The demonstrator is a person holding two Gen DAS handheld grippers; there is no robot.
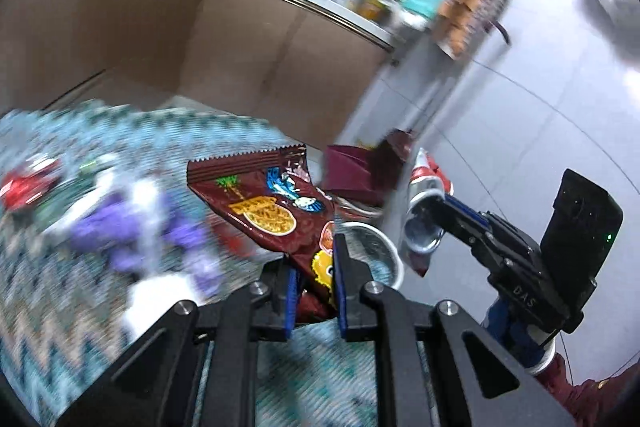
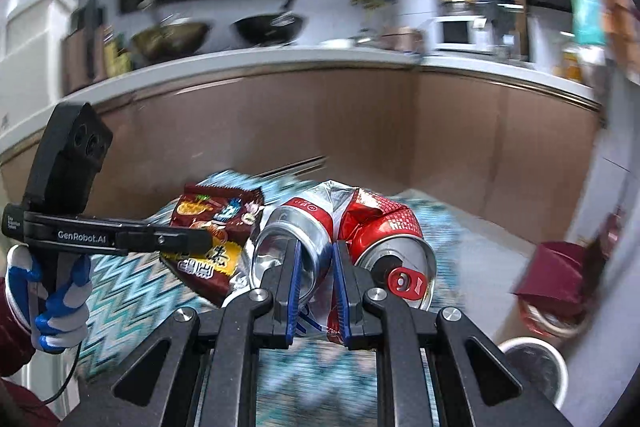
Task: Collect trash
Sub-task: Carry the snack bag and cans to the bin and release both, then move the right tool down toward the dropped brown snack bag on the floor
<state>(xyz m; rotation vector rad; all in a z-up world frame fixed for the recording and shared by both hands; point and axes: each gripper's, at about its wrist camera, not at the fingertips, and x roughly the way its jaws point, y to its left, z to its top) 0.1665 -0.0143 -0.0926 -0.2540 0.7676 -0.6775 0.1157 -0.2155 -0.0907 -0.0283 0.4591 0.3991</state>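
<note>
My left gripper (image 1: 314, 267) is shut on a dark red snack wrapper (image 1: 272, 203) and holds it above the zigzag-patterned cloth (image 1: 80, 307). The wrapper also shows in the right wrist view (image 2: 212, 227), with the left gripper (image 2: 200, 241) beside it. My right gripper (image 2: 314, 267) is shut on a crushed red and silver can (image 2: 352, 227), bent in the middle. The same can (image 1: 424, 211) shows in the left wrist view, with the right gripper (image 1: 444, 203) on it. A white round bin (image 1: 376, 251) stands on the floor below both.
A purple and white wrapper (image 1: 132, 223) and a red item (image 1: 28, 183) lie blurred on the cloth. A maroon box (image 2: 556, 275) sits on the floor by the white bin (image 2: 536, 367). Brown kitchen cabinets (image 2: 320, 123) stand behind.
</note>
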